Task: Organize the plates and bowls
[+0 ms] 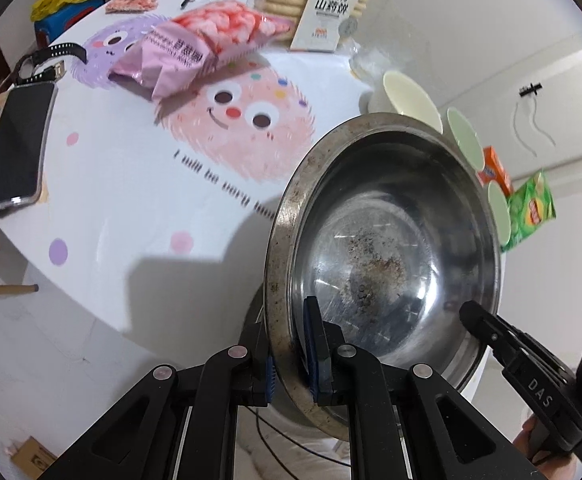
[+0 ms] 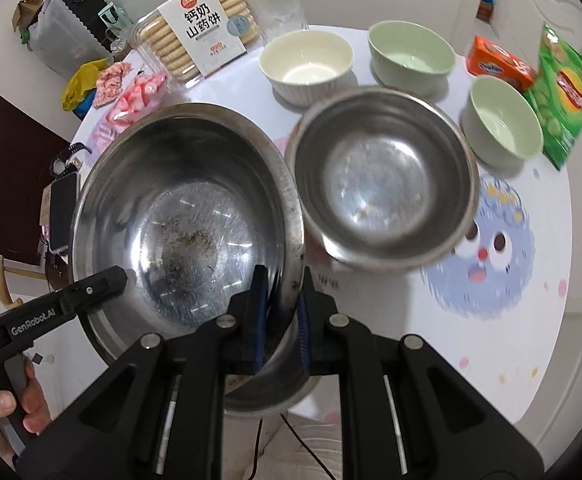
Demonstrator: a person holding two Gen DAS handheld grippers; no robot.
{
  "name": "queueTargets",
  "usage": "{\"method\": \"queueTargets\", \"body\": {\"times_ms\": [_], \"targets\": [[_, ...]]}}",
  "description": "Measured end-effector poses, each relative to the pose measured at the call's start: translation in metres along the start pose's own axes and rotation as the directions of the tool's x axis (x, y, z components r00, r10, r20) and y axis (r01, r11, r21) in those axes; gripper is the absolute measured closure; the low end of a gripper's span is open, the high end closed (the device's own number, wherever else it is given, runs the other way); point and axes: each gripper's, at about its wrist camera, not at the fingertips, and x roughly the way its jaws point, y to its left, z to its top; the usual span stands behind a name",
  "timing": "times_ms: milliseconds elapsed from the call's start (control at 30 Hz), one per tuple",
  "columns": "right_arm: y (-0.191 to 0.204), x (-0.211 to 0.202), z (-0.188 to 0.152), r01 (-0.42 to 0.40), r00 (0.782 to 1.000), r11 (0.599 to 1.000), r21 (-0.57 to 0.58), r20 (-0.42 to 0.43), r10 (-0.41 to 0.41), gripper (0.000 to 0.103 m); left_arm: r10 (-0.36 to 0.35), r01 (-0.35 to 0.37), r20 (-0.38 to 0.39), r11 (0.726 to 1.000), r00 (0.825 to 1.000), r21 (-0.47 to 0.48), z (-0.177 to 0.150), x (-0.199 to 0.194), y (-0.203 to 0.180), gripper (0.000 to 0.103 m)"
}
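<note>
Left tool: clamped on the rim of the large steel bowl, one finger inside, one outside.
Right tool: clamped on the opposite rim of the same bowl.
Large steel bowl: held tilted over the near edge of the tabletop; dark residue on its bottom.
Small steel bowl: just beside it.
Cream bowl, two green bowls: along the far edge.

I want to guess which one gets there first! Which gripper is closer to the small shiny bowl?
Right. The right gripper, clamping the big steel bowl, sits just beside the small steel bowl; the left gripper is across the big bowl.
</note>
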Motion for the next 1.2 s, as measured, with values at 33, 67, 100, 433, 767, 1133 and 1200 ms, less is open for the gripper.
{"method": "queueTargets", "body": {"times_ms": [33, 67, 100, 433, 767, 1133, 1200], "targets": [[0.002, -0.001, -0.005, 0.007, 1.0, 1.0, -0.002, 0.0, -0.007, 0.087, 0.001, -0.001, -0.008, 1.0, 1.0, 0.002, -0.004, 0.002, 0.002, 0.092], [0.002, -0.001, -0.011, 0.01, 1.0, 1.0, -0.003, -0.001, -0.01, 0.087, 0.003, -0.003, -0.018, 1.0, 1.0, 0.004, -0.007, 0.004, 0.004, 0.092], [0.002, 0.0, -0.016, 0.011, 1.0, 1.0, 0.001, -0.003, -0.011, 0.087, 0.005, -0.005, -0.025, 1.0, 1.0, 0.006, -0.01, 0.005, 0.005, 0.092], [-0.005, 0.015, -0.05, 0.023, 0.998, 0.997, 0.067, -0.055, -0.019, 0.087, 0.034, -0.031, -0.076, 0.998, 0.997, 0.048, -0.027, 0.024, 0.008, 0.092], [-0.012, 0.025, -0.058, 0.036, 0.996, 0.994, 0.106, -0.084, -0.027, 0.086, 0.042, -0.034, -0.109, 0.997, 0.993, 0.069, -0.03, 0.032, 0.004, 0.091], [-0.015, 0.031, -0.059, 0.058, 0.992, 0.993, 0.102, -0.118, -0.045, 0.085, 0.055, -0.047, -0.138, 0.997, 0.989, 0.06, -0.028, 0.037, 0.004, 0.091], [-0.015, 0.032, -0.057, 0.061, 0.991, 0.993, 0.1, -0.126, -0.048, 0.085, 0.058, -0.05, -0.145, 0.997, 0.988, 0.058, -0.027, 0.039, 0.003, 0.09]]}}
